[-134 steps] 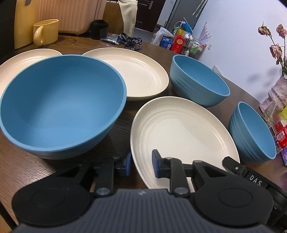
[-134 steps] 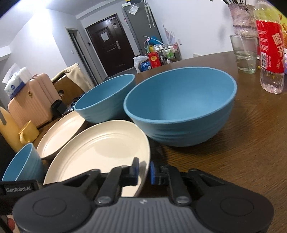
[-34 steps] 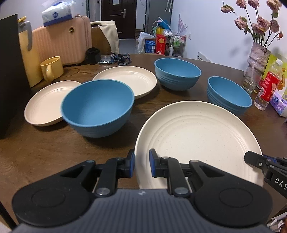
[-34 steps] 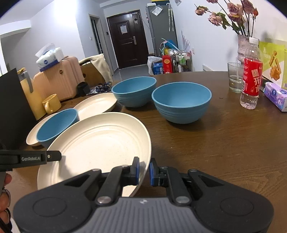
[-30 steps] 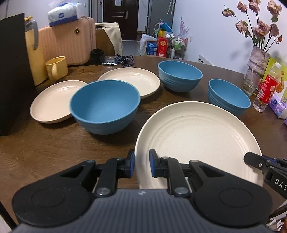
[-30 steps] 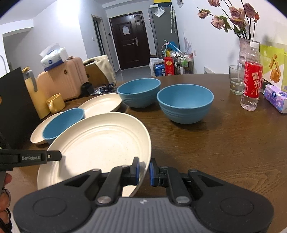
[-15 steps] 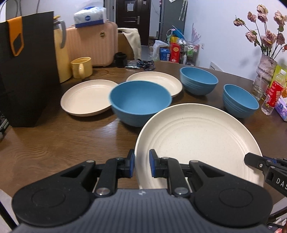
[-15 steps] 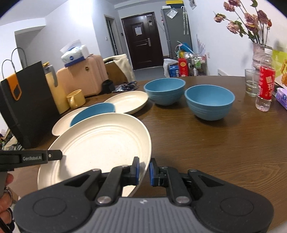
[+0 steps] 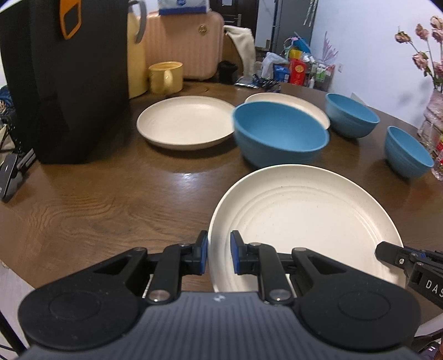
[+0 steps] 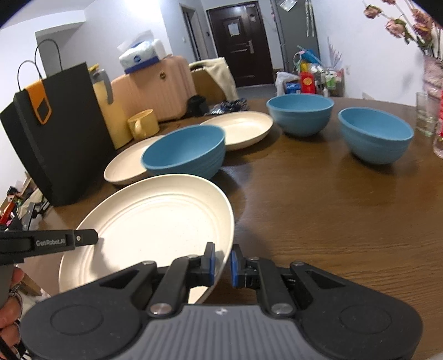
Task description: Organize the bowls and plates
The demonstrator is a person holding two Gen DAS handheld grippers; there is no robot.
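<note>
Both hand-held grippers, left (image 9: 218, 256) and right (image 10: 221, 265), are clenched on opposite rims of the round cream ribbed plate (image 9: 304, 218). That keeps it level above the brown wooden desk (image 9: 110, 199). It is probably bound for the cream plate (image 9: 185, 123) beyond, to stack.

Place: lived-in home dining area
Counter: round dark wooden counter (image 10: 318, 210) with dishes
Entry: dark front door (image 10: 238, 47)
Clutter: peach hard-shell suitcase (image 10: 155, 88), dried roses (image 10: 401, 19)

The held plate (image 9: 304, 210) is cream with faint concentric rings, like two more plates (image 9: 185, 121) on the dark brown wood-grain table (image 9: 97, 199). Three bowls (image 10: 185, 151) are matte blue. A mug (image 9: 165, 77) is yellow; a bag (image 10: 58, 130) is black with an orange tab.
</note>
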